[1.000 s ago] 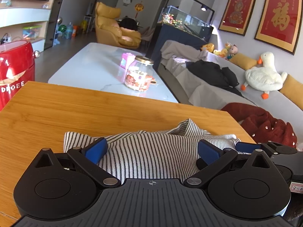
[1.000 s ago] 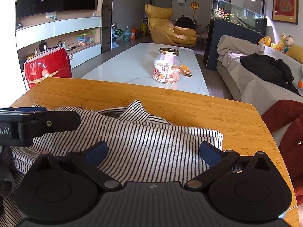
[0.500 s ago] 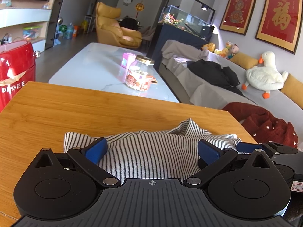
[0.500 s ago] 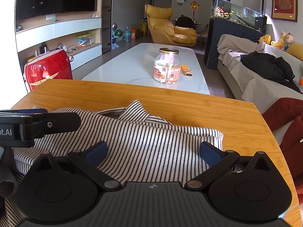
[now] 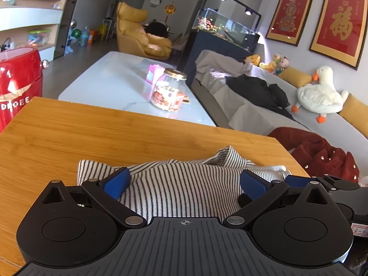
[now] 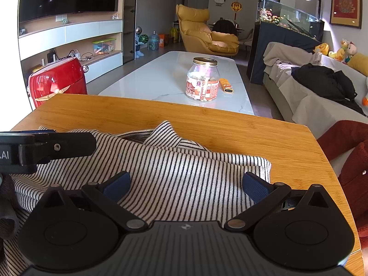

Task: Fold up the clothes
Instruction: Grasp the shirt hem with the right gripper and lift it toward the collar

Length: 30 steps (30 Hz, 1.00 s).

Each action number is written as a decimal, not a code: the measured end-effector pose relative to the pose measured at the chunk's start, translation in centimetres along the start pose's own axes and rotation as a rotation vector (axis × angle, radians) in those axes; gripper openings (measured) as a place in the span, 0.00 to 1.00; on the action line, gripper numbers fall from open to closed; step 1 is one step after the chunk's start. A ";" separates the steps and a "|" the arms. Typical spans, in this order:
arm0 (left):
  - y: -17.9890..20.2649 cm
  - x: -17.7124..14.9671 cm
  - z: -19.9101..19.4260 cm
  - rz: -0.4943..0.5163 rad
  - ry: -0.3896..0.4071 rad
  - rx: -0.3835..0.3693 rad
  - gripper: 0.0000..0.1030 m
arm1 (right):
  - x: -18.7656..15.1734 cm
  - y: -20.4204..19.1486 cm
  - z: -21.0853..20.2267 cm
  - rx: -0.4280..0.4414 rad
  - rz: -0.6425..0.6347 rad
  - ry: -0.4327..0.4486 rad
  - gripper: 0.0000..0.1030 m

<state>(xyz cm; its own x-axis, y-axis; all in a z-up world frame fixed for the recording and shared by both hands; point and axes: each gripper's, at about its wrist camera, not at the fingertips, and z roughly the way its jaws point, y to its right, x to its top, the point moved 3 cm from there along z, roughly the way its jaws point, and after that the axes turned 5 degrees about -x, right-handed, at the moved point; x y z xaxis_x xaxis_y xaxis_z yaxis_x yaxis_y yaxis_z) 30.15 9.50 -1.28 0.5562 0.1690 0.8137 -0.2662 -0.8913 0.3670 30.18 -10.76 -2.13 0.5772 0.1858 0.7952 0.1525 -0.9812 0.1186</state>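
On the wooden desk, striped shirt lying flat-ish with collar rumpled. Left tool and right tool both spread wide just over the near edge, gripping nothing — probably lined up side by side to pinch the hem for a fold. Basically unchanged from a second ago — no real movement.

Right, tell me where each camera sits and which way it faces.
Left wrist: on the left tool, open over the striped shirt, looking across the wooden table toward the sofa; the right tool shows at its right edge.
Right wrist: on the right tool, open over the same shirt, facing the jar; the left tool intrudes from the left.
Shared: shirt, table, jar.
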 end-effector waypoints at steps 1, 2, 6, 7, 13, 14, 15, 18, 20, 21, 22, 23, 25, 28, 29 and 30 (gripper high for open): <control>0.0 0.0 0.0 -0.002 0.001 -0.002 1.00 | 0.0 0.0 0.0 -0.001 -0.001 0.000 1.00; -0.1 0.0 0.0 -0.004 0.002 -0.003 1.00 | 0.0 0.0 0.0 -0.001 -0.001 -0.001 1.00; -0.2 0.1 -0.2 -0.016 0.008 -0.010 1.00 | 0.1 0.7 -0.1 0.054 0.031 0.004 1.00; -0.3 0.1 -0.4 -0.022 0.006 -0.008 1.00 | 0.2 1.2 -0.3 0.088 0.048 0.013 1.00; -1.5 0.0 -4.3 -0.080 -0.036 0.033 1.00 | 4.5 3.2 -1.7 0.148 0.047 0.113 0.75; -1.7 -0.1 -4.9 -0.090 -0.043 0.040 1.00 | 5.4 3.3 -1.3 0.173 0.049 0.099 0.70; -1.9 -0.1 -5.5 -0.099 -0.050 0.047 1.00 | 6.4 3.4 -1.0 0.197 0.050 0.084 0.61; -2.4 -0.1 -7.5 -0.128 -0.071 0.068 1.00 | 7.2 2.1 2.8 0.246 0.039 -0.029 0.60; -2.8 -0.2 -8.8 -0.148 -0.085 0.082 1.00 | 6.8 1.1 5.5 0.235 0.016 -0.100 0.46; -3.0 -0.2 -9.4 -0.158 -0.092 0.089 1.00 | 6.2 0.8 6.7 0.244 0.020 -0.145 0.30; -3.2 -0.2 -10.0 -0.163 -0.095 0.090 1.00 | 6.0 0.6 6.8 0.244 0.019 -0.137 0.28; -3.3 -0.3 -10.5 -0.162 -0.091 0.080 1.00 | 5.8 0.4 6.8 0.244 0.016 -0.122 0.25; -3.6 -0.5 -11.5 -0.160 -0.084 0.061 1.00 | 5.7 0.6 6.0 0.262 0.025 -0.133 0.08; -4.1 -0.1 -12.0 -0.179 -0.075 0.031 1.00 | 6.4 1.7 1.3 0.303 0.027 -0.052 0.06; -4.3 0.2 -12.1 -0.192 -0.068 0.019 1.00 | 6.6 2.2 -0.9 0.331 0.033 -0.025 0.06; -4.4 0.5 -12.2 -0.205 -0.059 0.004 1.00 | 6.8 2.8 -3.1 0.360 0.039 0.002 0.05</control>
<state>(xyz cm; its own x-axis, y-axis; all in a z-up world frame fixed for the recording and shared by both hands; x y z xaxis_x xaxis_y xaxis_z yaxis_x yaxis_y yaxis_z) 22.00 18.68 3.05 0.6438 0.3223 0.6940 -0.1396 -0.8423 0.5207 32.04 -12.40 5.41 0.5864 0.1480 0.7964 0.4032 -0.9060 -0.1286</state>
